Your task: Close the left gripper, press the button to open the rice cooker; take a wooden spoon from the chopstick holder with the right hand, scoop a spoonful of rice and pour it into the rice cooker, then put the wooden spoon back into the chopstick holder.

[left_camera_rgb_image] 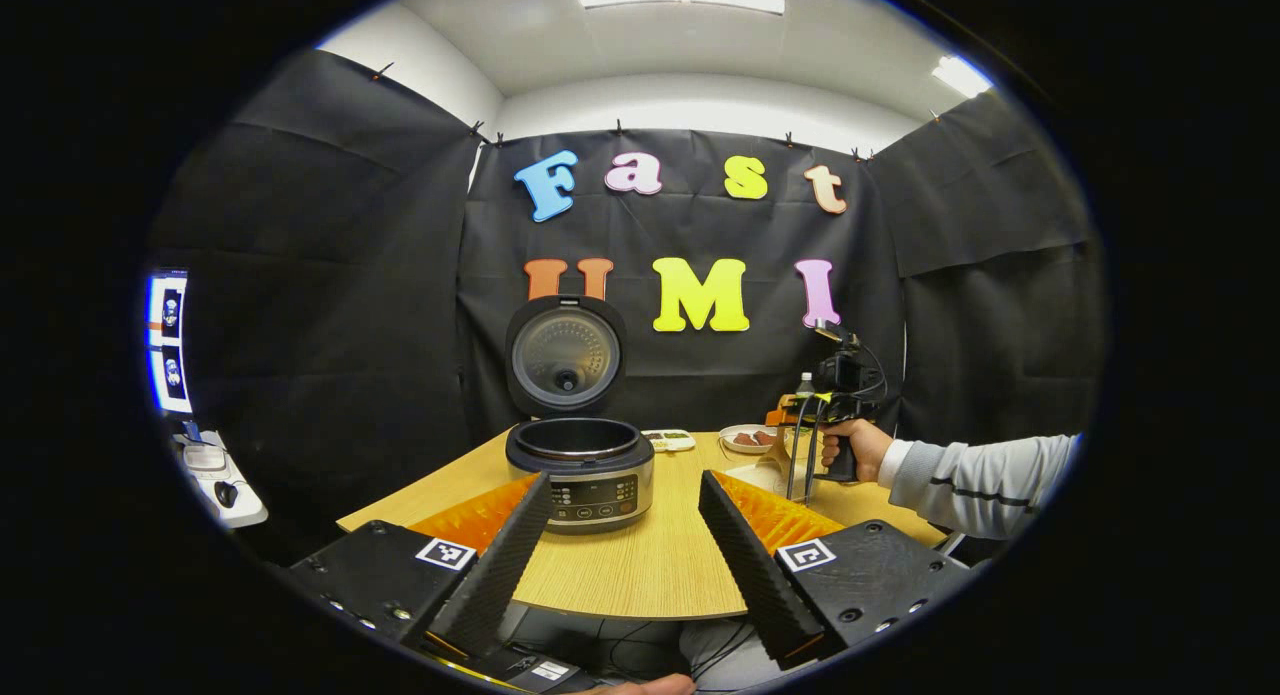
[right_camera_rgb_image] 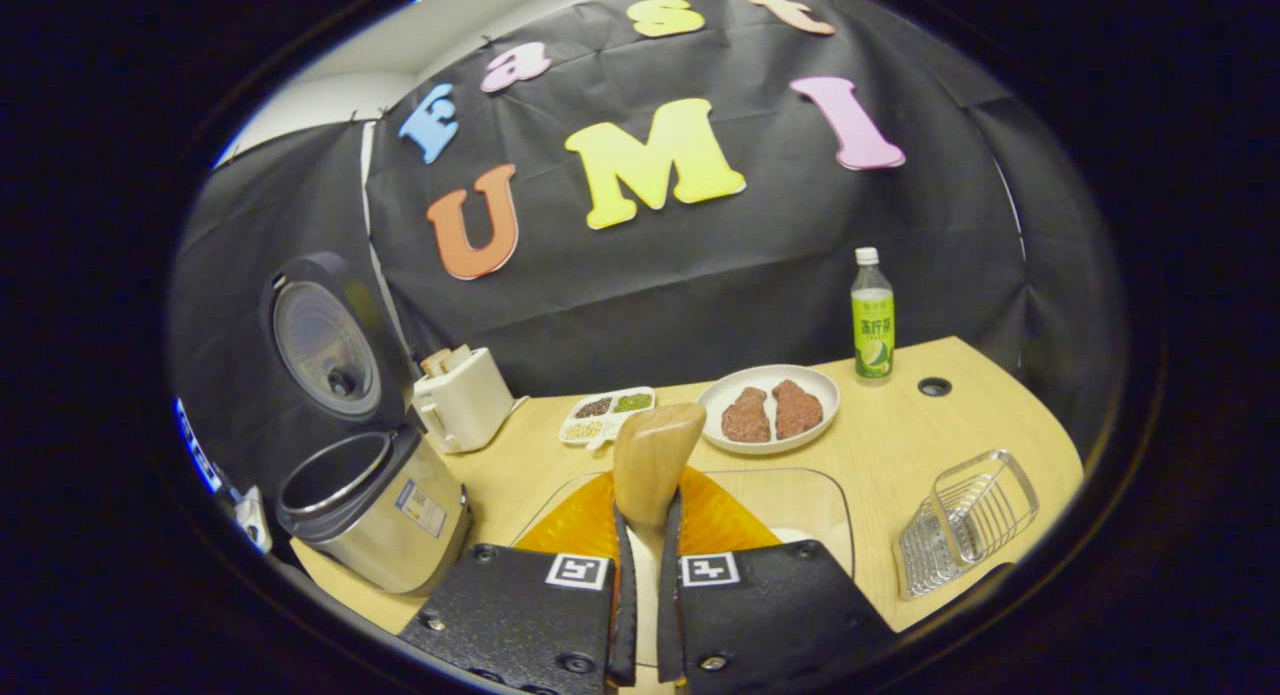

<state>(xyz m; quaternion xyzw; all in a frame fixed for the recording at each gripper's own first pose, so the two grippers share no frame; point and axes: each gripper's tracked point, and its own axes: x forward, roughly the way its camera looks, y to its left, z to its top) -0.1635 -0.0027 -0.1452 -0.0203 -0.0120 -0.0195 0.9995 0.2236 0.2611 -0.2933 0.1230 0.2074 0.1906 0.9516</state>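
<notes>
Standing open on the wooden table, the rice cooker has its lid raised upright behind the empty inner pot. From the left gripper view, the left gripper frames the cooker with its fingers spread wide and holding nothing. To the right of the cooker, a hand holds the right gripper at a wire holder. From the right gripper view, the right gripper is clamped on the wooden spoon, its bowl sticking up past the fingertips. Here the cooker sits to the left, with a white toaster just beyond it. Further right lie a small divided dish, a plate of meat, a green bottle and a wire basket lying on its side
</notes>
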